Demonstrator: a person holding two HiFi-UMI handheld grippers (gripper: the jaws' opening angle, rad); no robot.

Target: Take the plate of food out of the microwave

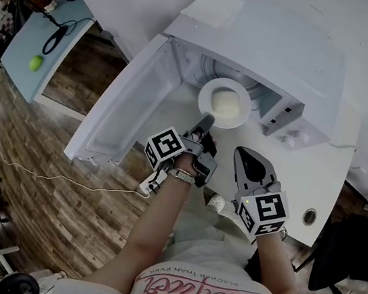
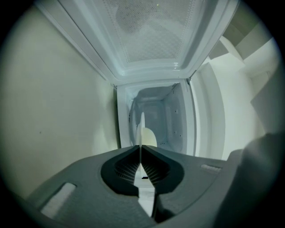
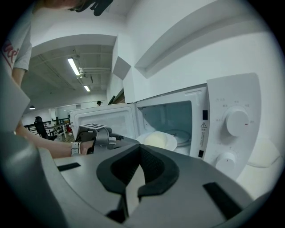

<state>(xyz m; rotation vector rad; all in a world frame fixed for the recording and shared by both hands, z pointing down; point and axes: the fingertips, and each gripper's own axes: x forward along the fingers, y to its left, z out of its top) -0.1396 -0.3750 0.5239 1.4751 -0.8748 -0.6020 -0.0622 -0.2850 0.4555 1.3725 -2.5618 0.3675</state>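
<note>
Plate: I have the plate (image 1: 240, 112) by its near rim. It is round, white and shallow, and sits in the open mouth of the microwave (image 1: 279, 61), at the front of the cavity. I cannot tell whether it rests on the floor of the cavity or is lifted.
Food: one smooth, pale, creamy-yellow mound (image 1: 223, 101) on the middle of the plate.
Left tongs: my left tongs (image 1: 205, 122) are pinched almost fully together on the plate's near rim, which runs edge-on between the pads.
Right tongs: my right tongs (image 1: 240, 153) have their jaws together with nothing in them. They hang over the front of the worktop (image 1: 316, 176), before the microwave's two dials and apart from the plate.
Microwave: white, standing toward the back edge of the white worktop.
Door: the door (image 1: 137, 95) is swung wide to the left.
</note>
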